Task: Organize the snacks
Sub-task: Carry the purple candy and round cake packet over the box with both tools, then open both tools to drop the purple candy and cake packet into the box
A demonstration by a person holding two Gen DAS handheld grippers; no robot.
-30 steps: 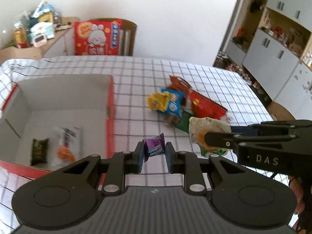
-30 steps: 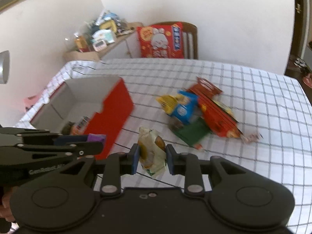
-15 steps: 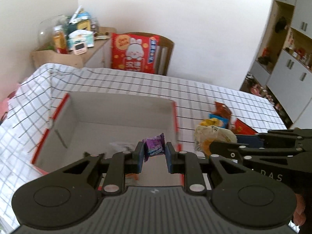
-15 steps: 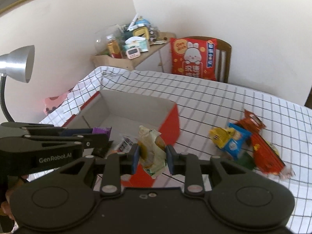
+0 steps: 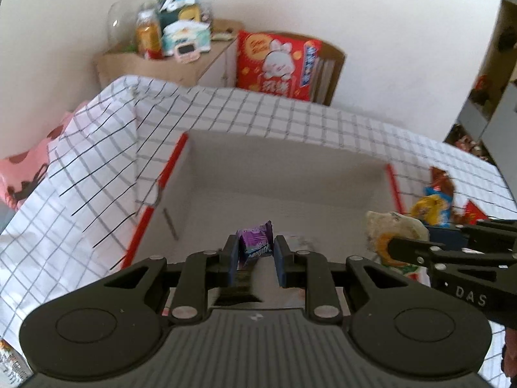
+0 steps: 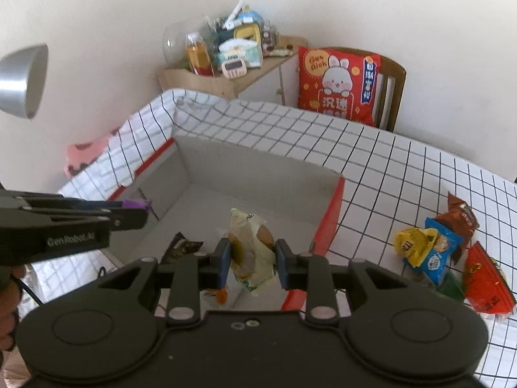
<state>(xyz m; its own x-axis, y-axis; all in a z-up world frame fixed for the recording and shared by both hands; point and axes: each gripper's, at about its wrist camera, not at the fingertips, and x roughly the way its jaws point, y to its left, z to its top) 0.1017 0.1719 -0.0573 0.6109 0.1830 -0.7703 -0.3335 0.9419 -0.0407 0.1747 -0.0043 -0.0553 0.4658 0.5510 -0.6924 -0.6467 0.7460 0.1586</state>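
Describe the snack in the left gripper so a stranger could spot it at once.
Find the open red-edged cardboard box on the checked tablecloth. Above it, the left gripper pinches a small purple candy wrapper. Unlike the larger pale bread packet in the right gripper, it is tiny and purple.

- Both views are bright with soft, even daylight; the source itself is out of frame.
- The white wall (image 5: 371, 32) reads pale and slightly washed out, with no hard glare.
- The open box (image 6: 258, 174) has 2 inner walls in grey shade, its floor lighter.
- Fisheye distortion bends the checked tablecloth (image 5: 290, 119) lines into curves, strongest toward the table's edges and corners; dark vignetting fills the frame corners.
- The left wrist view is softly motion-blurred, the snack pile (image 5: 436, 200) by the table's right edge smeared.
- The right wrist view is sharper; cushion (image 6: 339, 84) print stays legible.
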